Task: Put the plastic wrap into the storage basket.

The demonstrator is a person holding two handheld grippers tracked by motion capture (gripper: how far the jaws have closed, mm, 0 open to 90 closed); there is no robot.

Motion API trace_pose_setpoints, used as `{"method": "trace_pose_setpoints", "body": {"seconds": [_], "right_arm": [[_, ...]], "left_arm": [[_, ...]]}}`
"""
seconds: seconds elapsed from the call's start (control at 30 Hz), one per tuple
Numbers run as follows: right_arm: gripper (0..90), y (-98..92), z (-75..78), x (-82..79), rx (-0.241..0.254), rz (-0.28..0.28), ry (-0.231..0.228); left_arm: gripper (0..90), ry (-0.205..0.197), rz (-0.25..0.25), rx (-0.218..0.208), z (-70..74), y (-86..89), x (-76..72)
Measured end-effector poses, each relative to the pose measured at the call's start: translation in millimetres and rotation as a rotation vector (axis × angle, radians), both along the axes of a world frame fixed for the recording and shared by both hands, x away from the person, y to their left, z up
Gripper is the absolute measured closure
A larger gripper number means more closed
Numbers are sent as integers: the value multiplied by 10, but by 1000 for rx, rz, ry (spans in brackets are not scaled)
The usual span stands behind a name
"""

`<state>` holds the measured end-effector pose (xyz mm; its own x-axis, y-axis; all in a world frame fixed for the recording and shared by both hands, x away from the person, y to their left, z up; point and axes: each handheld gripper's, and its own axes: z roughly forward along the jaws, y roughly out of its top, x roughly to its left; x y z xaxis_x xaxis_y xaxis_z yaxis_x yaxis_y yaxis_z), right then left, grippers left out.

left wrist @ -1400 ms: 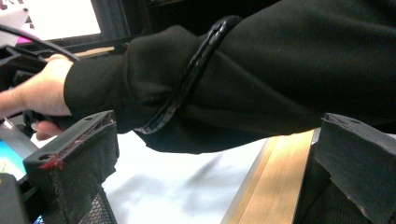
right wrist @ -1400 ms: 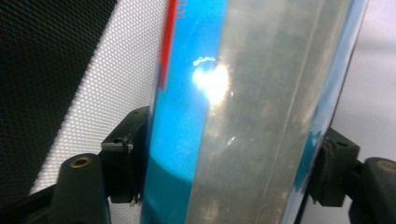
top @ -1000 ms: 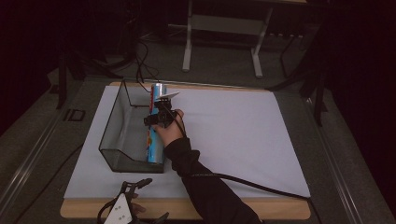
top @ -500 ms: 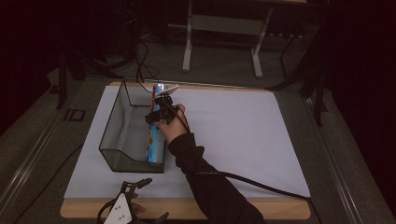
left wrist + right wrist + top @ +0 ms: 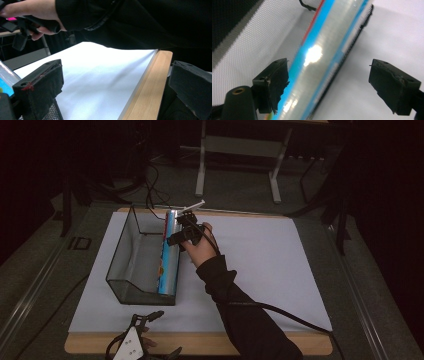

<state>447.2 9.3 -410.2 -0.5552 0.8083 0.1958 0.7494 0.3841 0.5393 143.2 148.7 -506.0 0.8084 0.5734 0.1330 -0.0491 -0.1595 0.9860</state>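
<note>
High view: white sheet (image 5: pixel 260 270) over wooden table (image 5: pixel 280 344), dark room, both claws (image 5: pixel 186 231) (image 5: pixel 142 346) apart, empty.

White sheet (image 5: pixel 260 270) covers most of the wooden surface (image 5: pixel 280 345), centre frame. Metal-legged frame (image 5: pixel 240 150) stands on dark floor, upper centre. Cables (image 5: pixel 150 185) trail at upper left.

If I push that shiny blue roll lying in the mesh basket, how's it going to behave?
The roll is a long round tube, so it would probably roll sideways if freed, though the mesh basket wall it lies along should check that. Its glossy wrap, glinting in the right gripper view, looks slippery for the open right claw. It looks stiff, likely to move as one piece.
</note>
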Motion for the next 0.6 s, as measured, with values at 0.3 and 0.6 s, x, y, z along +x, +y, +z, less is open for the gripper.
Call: {"method": "trace_pose_setpoints", "body": {"seconds": [0.3,0.6], "right_arm": [[158,-309,-70,-162,-14,75,-53],[162,-816,-101,-267,8,52,-91]], "left_arm": [[2,5,2,-1,-6,-8,11],[2,16,0,6,-25,-32,37]]}}
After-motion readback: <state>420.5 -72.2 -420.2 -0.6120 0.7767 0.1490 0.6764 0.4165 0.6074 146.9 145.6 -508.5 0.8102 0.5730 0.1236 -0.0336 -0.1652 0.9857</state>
